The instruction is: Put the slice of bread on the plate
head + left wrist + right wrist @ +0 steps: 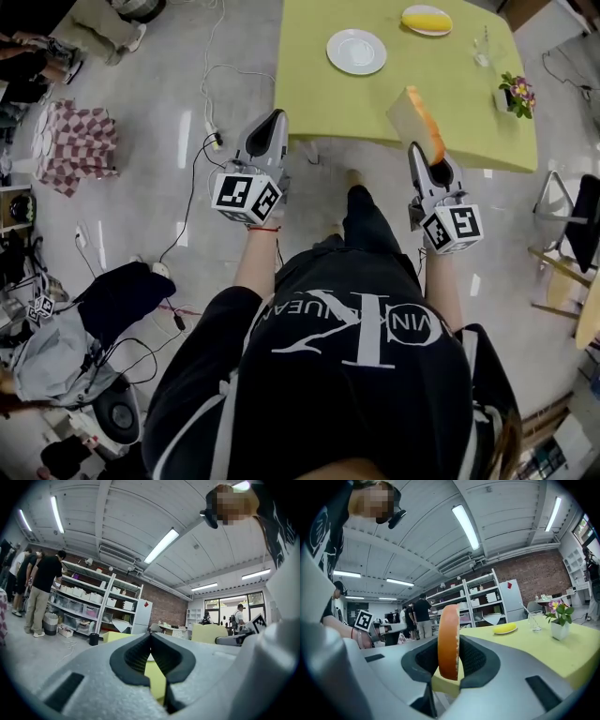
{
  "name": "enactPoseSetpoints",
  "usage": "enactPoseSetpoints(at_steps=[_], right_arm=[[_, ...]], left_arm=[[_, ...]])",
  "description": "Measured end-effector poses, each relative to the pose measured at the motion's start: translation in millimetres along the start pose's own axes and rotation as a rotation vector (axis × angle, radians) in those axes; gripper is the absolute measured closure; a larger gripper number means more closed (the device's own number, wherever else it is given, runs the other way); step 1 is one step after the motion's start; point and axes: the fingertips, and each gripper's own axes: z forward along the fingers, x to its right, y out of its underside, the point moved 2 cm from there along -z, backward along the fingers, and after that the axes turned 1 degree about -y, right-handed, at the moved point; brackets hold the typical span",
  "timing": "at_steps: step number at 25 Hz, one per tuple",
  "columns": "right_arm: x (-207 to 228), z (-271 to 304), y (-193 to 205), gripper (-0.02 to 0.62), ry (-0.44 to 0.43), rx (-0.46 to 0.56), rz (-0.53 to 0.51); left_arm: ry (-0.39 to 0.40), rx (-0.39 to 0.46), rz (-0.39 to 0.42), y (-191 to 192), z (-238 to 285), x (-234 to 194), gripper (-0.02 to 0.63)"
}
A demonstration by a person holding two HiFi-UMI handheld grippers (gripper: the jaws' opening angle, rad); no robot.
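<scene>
1. The slice of bread [448,641] is clamped upright in the right gripper [427,155], over the table's [328,108] near edge.
2. The left gripper [150,639] is held closed, empty.
3. The plate [356,52] is seen farther across.

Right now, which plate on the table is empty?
The nearer white plate, left of the other: nothing lies on it. The far plate holds something yellow.
</scene>
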Motion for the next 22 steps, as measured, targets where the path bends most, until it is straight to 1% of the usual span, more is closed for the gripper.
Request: enactPoseSetpoints(at_steps=[6, 10, 18, 22], right_arm=[[31, 50, -4, 0.5, -0.057, -0.006, 0.025], [51, 84, -4, 0.5, -0.098, -0.02, 0.039], [65, 129, -7, 0.499, -0.18, -0.079, 0.059], [72, 157, -5, 0.499, -0.216, -0.107, 0.069]], left_arm=[[-0.025, 0.003, 0.017, -2, 43, -17, 0.595], [-0.056, 0.003, 0.009, 2, 71, -28, 0.595], [-0.104, -0.017, -0.001, 0, 96, -41, 0.595], [-0.135, -0.025, -0.008, 1, 109, -56, 0.595]])
